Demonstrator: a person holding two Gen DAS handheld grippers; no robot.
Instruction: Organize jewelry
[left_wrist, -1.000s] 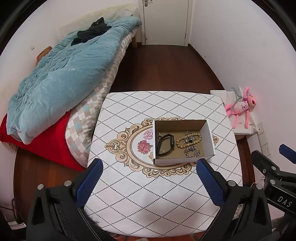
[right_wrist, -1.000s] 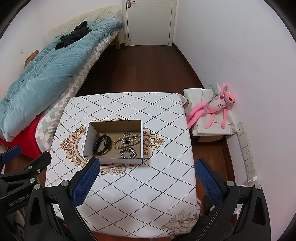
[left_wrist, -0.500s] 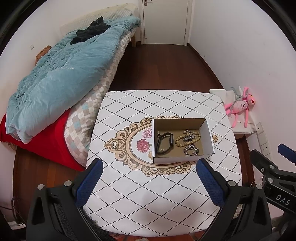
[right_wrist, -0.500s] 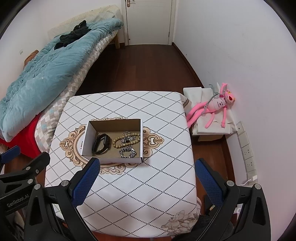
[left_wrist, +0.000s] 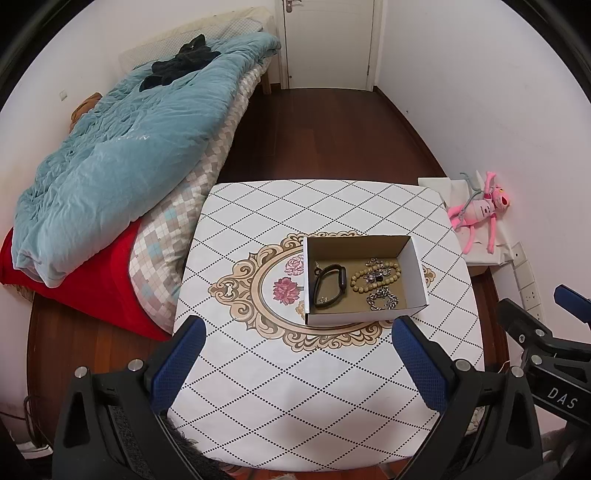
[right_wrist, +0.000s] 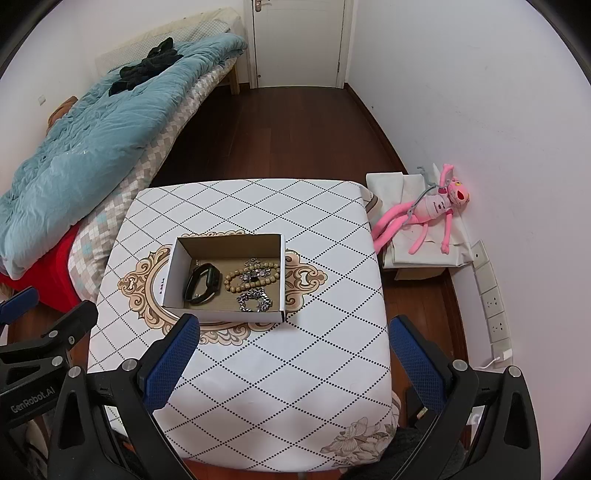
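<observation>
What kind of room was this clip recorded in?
Most likely a home bedroom. A bed piled with a teal quilt runs along the left wall, a pink plush toy lies by the right wall, and a small cloth-covered table holds a cardboard box of jewelry.

Open box (left_wrist: 364, 317) sits on patterned table (left_wrist: 295, 387).

Even indoor light, sharp, heavy fisheye warp w/ dark corners.

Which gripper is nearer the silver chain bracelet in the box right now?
Roughly even, perhaps the right. The silver chain bracelet lies just beyond the right gripper, toward its left finger; from the left gripper it lies beyond the right finger. Both are open.
</observation>
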